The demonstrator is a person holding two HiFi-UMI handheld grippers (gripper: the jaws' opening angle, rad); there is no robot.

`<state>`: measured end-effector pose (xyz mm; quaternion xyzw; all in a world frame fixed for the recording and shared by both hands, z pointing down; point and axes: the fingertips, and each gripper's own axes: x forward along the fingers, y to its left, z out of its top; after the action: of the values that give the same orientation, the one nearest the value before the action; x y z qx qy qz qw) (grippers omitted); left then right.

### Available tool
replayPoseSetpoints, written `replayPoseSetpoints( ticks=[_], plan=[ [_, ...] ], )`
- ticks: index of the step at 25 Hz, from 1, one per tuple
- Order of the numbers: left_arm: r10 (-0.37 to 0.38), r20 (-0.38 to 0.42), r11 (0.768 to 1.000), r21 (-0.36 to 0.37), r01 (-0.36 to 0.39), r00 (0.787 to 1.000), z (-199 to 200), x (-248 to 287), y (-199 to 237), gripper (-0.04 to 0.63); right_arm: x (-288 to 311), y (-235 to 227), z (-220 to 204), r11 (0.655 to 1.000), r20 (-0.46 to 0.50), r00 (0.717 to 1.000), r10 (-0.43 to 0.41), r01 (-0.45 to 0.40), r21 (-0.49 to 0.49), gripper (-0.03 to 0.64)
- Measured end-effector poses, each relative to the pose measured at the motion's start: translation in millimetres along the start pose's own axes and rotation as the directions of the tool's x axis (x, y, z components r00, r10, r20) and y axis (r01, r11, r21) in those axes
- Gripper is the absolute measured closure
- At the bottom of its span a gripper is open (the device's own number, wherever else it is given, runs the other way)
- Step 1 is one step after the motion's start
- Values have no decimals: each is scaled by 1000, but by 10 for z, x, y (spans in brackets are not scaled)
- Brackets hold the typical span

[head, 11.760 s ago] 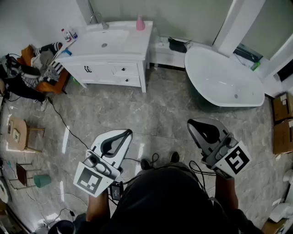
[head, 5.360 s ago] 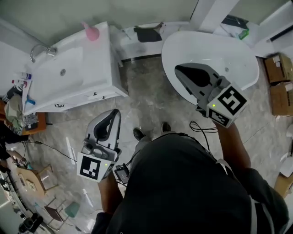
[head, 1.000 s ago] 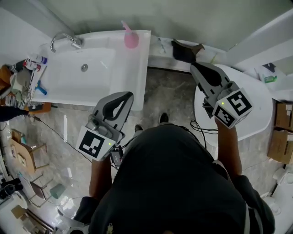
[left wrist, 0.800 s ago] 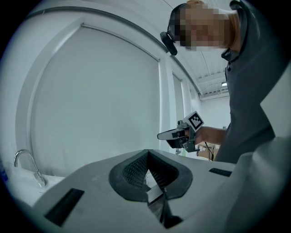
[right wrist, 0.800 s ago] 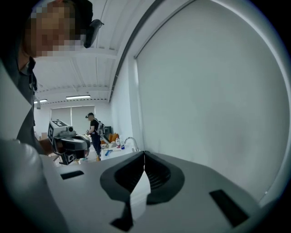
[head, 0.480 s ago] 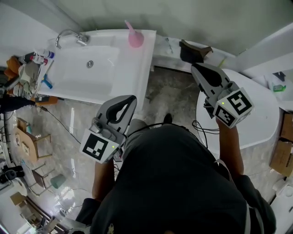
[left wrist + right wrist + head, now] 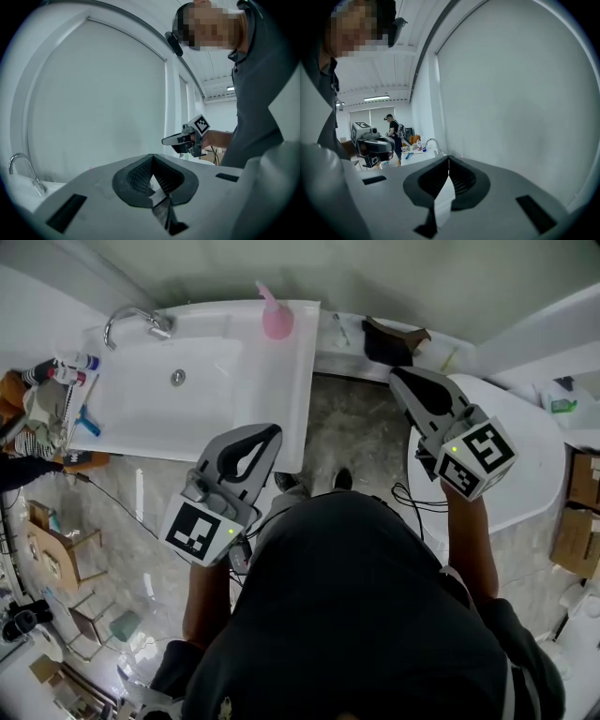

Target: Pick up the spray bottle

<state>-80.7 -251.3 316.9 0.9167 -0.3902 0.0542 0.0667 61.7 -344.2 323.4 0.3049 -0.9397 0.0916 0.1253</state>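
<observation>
- Jaws of the left gripper (image 7: 269, 433) are seen pressed together with nothing between them, at centre left of the head view, over the near right corner of the white vanity (image 7: 292, 371).
- The right gripper (image 7: 401, 379) is likewise closed and empty, at upper right, beside the white bathtub (image 7: 534, 479).
- The pink spray bottle (image 7: 274, 319) is stood at the vanity's back edge, top centre, apart from both grippers.

White vanity (image 7: 272, 399) with basin (image 7: 164, 399) and faucet (image 7: 155, 322), beside a white tub (image 7: 534, 465); a dark bag (image 7: 389, 341) lies on the ledge between them.
</observation>
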Motion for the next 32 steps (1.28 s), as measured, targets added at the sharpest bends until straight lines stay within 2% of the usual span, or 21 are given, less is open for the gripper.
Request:
replayPoseSetpoints(
  ticks=[14,22,26,32],
  plan=[
    [-55,40,998,2,55,998,-39,-442,881,592,694,356,188,997,-25,996,-82,81,-9,609],
    [-88,69,996,0,88,994,-78,-613,1123,592,925,596,308,994,-39,995,-96,94,-46,609],
    [-77,77,997,-14,79,994,-87,-635,1191,592,974,579,279,994,-61,994,-96,93,-49,609],
    [-36,47,998,-43,38,998,-189,-510,1330,592,1177,379,248,997,-79,995,-63,60,-38,609]
  ],
)
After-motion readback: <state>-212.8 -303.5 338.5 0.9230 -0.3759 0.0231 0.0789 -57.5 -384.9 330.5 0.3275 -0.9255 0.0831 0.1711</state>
